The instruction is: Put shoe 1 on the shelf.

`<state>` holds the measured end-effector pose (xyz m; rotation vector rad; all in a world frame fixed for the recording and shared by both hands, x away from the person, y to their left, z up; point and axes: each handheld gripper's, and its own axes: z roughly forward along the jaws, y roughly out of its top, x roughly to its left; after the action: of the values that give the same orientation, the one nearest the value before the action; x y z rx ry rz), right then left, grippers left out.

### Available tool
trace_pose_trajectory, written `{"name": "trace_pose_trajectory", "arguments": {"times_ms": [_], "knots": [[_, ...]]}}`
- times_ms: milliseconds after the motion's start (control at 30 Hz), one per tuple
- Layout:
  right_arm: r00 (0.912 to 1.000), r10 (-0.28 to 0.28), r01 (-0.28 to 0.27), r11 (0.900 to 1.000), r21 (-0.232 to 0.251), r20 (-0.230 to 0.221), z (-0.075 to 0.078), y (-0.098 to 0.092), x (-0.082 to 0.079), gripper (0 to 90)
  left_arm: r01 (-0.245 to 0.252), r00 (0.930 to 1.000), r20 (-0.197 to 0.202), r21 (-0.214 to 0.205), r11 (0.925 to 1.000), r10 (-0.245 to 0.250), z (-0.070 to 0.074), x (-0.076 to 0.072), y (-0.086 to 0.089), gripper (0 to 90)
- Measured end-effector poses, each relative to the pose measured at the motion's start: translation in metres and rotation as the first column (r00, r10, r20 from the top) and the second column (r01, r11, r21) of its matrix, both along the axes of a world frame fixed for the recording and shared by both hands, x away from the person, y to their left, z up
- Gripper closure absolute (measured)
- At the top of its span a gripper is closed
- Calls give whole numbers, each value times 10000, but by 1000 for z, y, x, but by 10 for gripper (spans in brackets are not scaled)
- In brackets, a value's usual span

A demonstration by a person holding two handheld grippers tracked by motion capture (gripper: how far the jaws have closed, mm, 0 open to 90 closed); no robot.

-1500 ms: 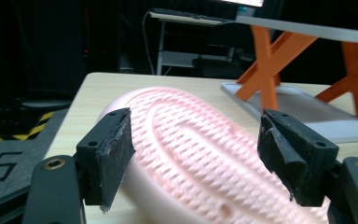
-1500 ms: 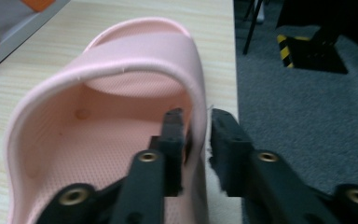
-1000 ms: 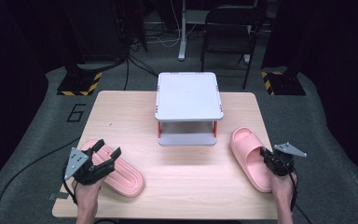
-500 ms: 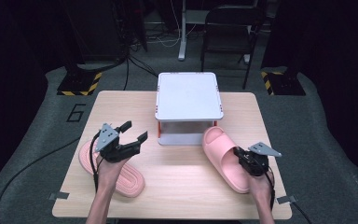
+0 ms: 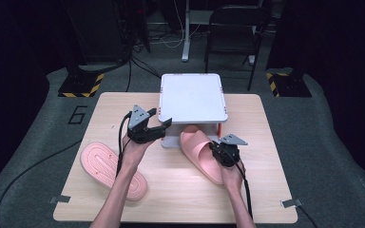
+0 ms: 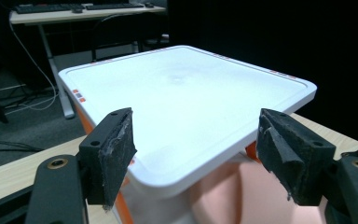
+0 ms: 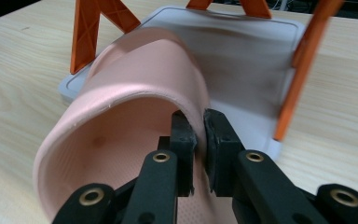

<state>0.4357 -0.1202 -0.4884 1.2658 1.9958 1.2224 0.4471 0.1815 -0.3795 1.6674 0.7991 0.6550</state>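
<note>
A pink slipper [image 5: 197, 147] lies at the table's middle, its toe against the lower shelf of a white rack [image 5: 192, 92] with orange legs. My right gripper [image 5: 217, 150] is shut on the edge of its strap; in the right gripper view the pads [image 7: 184, 135] pinch the slipper [image 7: 121, 121] before the grey lower shelf [image 7: 242, 56]. My left gripper [image 5: 163, 128] hovers open at the rack's front left corner. Its jaws have just closed a little, with nothing gripped. In the left gripper view it [image 6: 196, 154] faces the rack's white top [image 6: 186, 93]. A second pink slipper [image 5: 109, 166] lies sole-up at the front left.
The wooden table [image 5: 171, 204] has bare room at the front and along the right side. The orange legs [image 7: 303, 60] flank the lower shelf opening. A black chair [image 5: 233, 23] and a desk [image 6: 74, 9] stand on the floor beyond the table.
Both hands moved inward toward the rack. The right gripper carried its slipper left until the toe reached the lower shelf. The left gripper rose away from the left slipper to the rack's corner.
</note>
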Motion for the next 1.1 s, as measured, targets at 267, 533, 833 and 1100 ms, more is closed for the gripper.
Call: {"name": "trace_pose_trajectory", "arguments": {"times_ms": [267, 533, 833, 1100], "knots": [[9990, -456, 455, 9988, -199, -22, -2, 26, 18, 836, 156, 9979, -642, 471, 9988, -126, -9, 24, -14, 295], [9915, -1291, 1297, 9907, 402, -180, -6, 48, 30, 836, 44, 9958, -911, 627, 9980, 13, -12, 36, -22, 306], [9994, -27, 21, 9999, 160, 355, -2, 42, 32, 584, -10, 9924, -1226, 403, 9992, 60, -15, 42, -18, 321], [9886, 1392, -1355, 9887, -640, 579, 4, 7, 14, 436, 39, 9921, -1256, 419, 9991, 14, -16, 42, -18, 322]]}}
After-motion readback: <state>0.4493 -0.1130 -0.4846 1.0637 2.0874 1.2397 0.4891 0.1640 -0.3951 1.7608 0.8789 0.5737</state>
